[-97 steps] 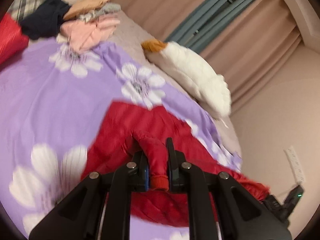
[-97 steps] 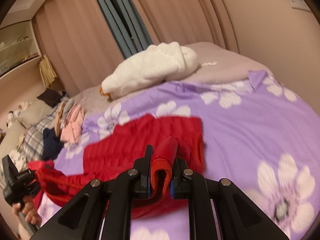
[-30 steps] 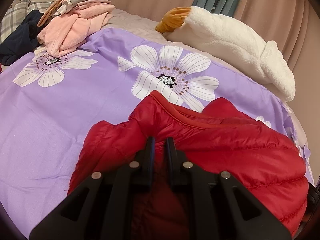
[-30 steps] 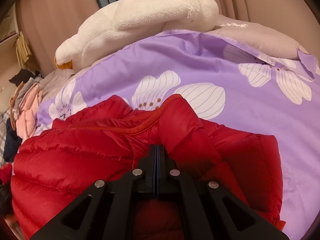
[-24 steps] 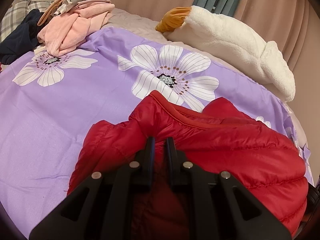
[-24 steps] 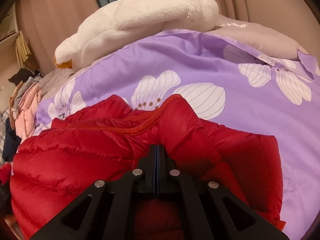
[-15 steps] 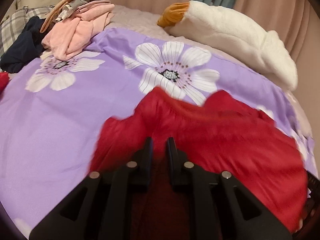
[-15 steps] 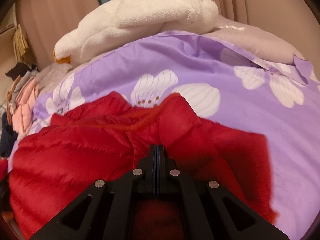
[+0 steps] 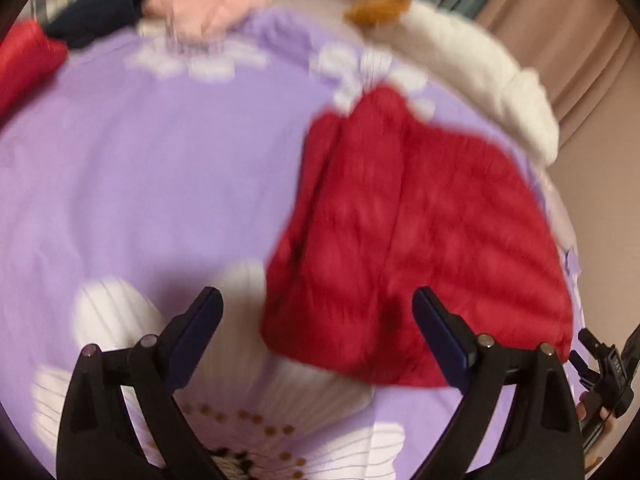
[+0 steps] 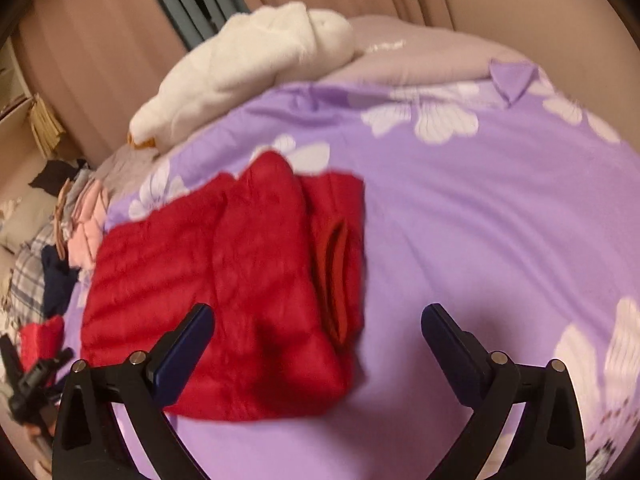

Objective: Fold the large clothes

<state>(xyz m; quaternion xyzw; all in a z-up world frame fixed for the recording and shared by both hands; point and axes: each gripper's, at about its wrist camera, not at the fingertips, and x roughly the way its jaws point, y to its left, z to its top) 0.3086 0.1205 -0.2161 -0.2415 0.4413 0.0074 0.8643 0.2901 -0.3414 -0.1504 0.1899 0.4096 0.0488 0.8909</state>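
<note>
A red quilted puffer jacket (image 9: 420, 240), folded into a plump oblong, lies on the purple bedspread with white flowers (image 9: 140, 180). The left gripper (image 9: 316, 312) is opening, jaws wide, nothing pinched; jacket at its one o'clock. The right gripper (image 10: 318, 324) is opening likewise, empty, jacket at eleven o'clock. A fluffy white plush pillow (image 10: 248, 64) rests at twelve
</note>
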